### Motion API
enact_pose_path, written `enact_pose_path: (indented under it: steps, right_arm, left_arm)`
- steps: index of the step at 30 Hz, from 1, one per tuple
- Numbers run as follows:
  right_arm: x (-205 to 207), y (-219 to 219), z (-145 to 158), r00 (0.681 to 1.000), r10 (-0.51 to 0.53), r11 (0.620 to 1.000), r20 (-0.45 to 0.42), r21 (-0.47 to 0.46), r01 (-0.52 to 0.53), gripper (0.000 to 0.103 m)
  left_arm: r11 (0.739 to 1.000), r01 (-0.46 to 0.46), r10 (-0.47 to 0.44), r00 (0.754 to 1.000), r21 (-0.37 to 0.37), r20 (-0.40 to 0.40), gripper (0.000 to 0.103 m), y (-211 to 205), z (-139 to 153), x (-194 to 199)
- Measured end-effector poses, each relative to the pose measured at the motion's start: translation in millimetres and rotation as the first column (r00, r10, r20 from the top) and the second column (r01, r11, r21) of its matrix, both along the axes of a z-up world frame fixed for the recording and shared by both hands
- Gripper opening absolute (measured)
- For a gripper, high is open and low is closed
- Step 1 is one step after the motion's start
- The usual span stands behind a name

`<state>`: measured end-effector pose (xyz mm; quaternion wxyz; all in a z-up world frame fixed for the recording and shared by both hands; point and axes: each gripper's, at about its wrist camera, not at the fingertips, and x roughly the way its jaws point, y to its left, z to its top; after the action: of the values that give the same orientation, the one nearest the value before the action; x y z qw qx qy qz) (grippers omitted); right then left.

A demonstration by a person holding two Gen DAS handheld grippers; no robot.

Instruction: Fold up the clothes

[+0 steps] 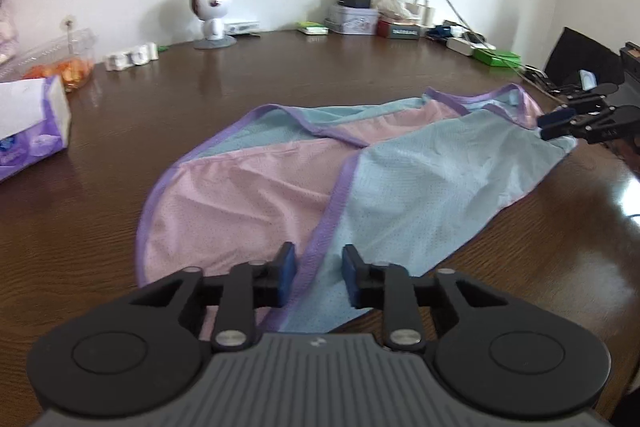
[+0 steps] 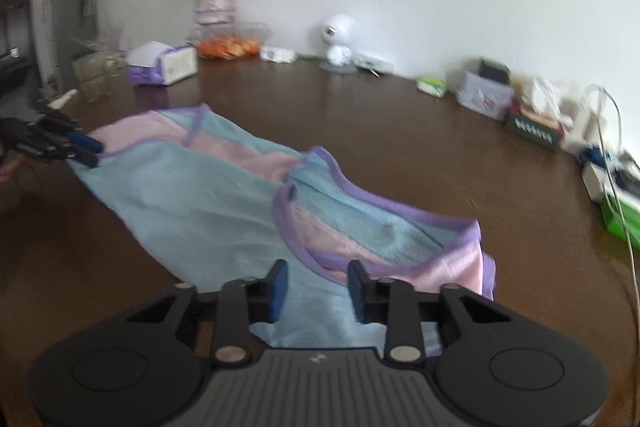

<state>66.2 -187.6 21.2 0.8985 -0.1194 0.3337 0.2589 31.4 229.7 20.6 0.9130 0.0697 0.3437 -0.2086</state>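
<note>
Both the left gripper (image 1: 319,273) and right gripper (image 2: 318,291) hover with fingers apart, gripping nothing, over opposite ends of the garment (image 1: 320,163). It lies creased on the table (image 1: 120,131), pink and blue with purple trim. Beyond stand a tissue pack (image 1: 28,123) and a white figurine (image 1: 212,13).

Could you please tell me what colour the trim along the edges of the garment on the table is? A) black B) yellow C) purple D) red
C: the pink and light-blue garment lying on the brown table has a purple band running along its openings and down its middle seam, seen in both wrist views.
</note>
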Motion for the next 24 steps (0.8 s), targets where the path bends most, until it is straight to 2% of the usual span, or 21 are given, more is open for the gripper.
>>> enact_pose_path:
  steps: [2,5,9,15,16,17,18,19,20,21,22,24]
  right_arm:
    - [-1,-1,-9,1.000,-0.022,0.999,-0.006,-0.043,0.021,0.027]
    - [-8,-15,-12,0.999,-0.007,1.000,-0.037,0.025,0.008,0.023]
    - [-31,-30,-11,0.999,0.022,1.000,-0.049,0.021,-0.021,0.023]
    - [-80,-57,-2,0.992,0.019,1.000,-0.125,-0.007,-0.020,0.023]
    - [-87,-62,0,0.990,0.019,1.000,-0.140,-0.012,-0.021,0.023]
    - [-93,-66,3,0.988,0.019,1.000,-0.151,-0.018,-0.022,0.023]
    - [-97,-69,8,0.990,0.018,0.999,-0.139,-0.026,-0.022,0.024]
    - [-98,-71,16,0.994,0.016,1.000,-0.108,-0.019,-0.018,0.024]
    - [-93,-73,27,0.997,0.011,1.000,-0.073,0.022,-0.009,0.026]
    - [-84,-70,35,0.999,0.009,0.997,-0.046,0.076,-0.005,0.034]
    - [-68,-61,40,1.000,0.011,0.994,-0.028,0.111,-0.008,0.038]
    - [-36,-41,46,1.000,0.015,0.985,-0.004,0.169,-0.014,0.040]
  left_arm:
    - [1.000,-0.012,0.012,1.000,-0.001,0.023,0.015,4,-3,-5]
    - [1.000,-0.013,0.013,1.000,-0.017,0.004,0.009,5,-2,-9]
    - [0.999,0.024,-0.025,0.999,-0.036,-0.022,0.007,-2,-1,-29]
    - [0.991,0.095,-0.107,0.985,-0.090,-0.135,0.007,-21,6,-66]
    - [0.992,0.097,-0.107,0.986,-0.077,-0.127,0.010,-24,10,-65]
    - [0.994,0.090,-0.096,0.991,-0.063,-0.089,0.011,-26,18,-60]
    - [0.995,0.083,-0.085,0.995,-0.049,-0.051,0.016,-28,27,-54]
    - [0.997,0.075,-0.075,0.997,-0.036,-0.013,0.033,-30,35,-48]
    - [0.997,0.070,-0.070,0.997,-0.021,0.029,0.041,-35,43,-37]
    - [0.997,0.076,-0.075,0.994,-0.002,0.073,0.051,-46,50,-21]
    - [0.995,0.095,-0.096,0.990,0.010,0.099,0.052,-58,53,-3]
    - [0.989,0.149,-0.149,0.984,0.004,0.099,0.053,-83,54,41]
